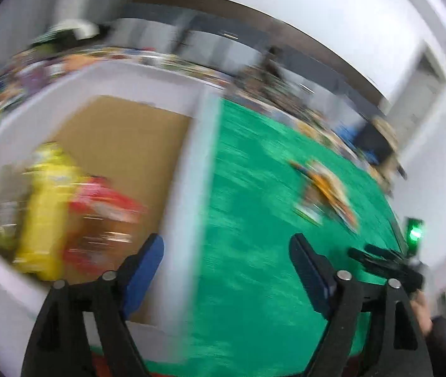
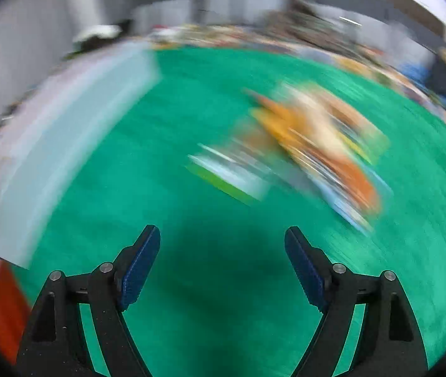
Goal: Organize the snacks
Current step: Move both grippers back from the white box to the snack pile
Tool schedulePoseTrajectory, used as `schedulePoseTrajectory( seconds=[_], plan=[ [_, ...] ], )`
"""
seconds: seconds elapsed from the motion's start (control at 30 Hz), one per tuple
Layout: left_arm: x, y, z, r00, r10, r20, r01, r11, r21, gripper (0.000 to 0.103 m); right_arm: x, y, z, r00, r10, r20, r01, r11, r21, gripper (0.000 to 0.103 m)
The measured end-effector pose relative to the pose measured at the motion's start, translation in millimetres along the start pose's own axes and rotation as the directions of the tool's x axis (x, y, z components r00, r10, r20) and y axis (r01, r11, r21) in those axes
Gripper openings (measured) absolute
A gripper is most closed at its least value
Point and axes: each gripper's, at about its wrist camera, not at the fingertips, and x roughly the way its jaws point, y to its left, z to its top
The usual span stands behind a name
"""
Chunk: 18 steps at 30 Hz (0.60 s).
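Left wrist view: heavy blur; left tool [image 1: 226,245] spread wide, nothing between its blue pads; it hangs over the rim of a white box [image 1: 188,169] with a brown cardboard floor, angled downward; inside the box lie a yellow packet [image 1: 45,207] and a red packet [image 1: 103,201], touching, pushed toward the near-left corner; likely already sorted there, since the box seems to be the collecting place. Green worktop [image 1: 254,251] to the right of the box; a loose heap of snack packets [image 1: 326,198] still on it, well apart from the box. At far right the right tool [image 1: 383,264] shows, with a hand and dark sleeve behind it and a green light above.

Right wrist view: also blurred; the right tool [image 2: 223,238] splayed apart, empty, pointing steeply down at bare green worktop [image 2: 160,157]; its shadow falls just ahead; the snack packets [image 2: 311,144], orange, green and pale, lie ahead and to the right, untouched; box wall [image 2: 65,125] at left. Judgement: the right tool is set up for the next pick from the heap.
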Motion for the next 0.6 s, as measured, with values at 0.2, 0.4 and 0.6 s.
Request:
schedulePoseTrajectory(
  seconds=[0.2,0.4,0.6],
  plan=[
    [91.0,-107.5,-35.6,0.979,-0.068,-0.194,0.111,0.969,0.22,0.09,-8.1,-101.8,-69.6,0.981,-0.19,-0.026,0.191,0.964,0.187,0.085],
    [174.2,-130.5,-39.8,0.964,0.078,-0.253,0.007,0.947,0.32,0.09,-15.7,-119.9,-82.9,0.978,-0.206,0.035,0.194,0.958,0.211,0.09],
    [211.0,-114.5,-19.5,0.966,0.195,-0.166,-0.135,0.938,0.319,0.09,-4.9,-110.7,-76.2,0.976,-0.214,0.035,0.202,0.956,0.213,0.09]
  ],
)
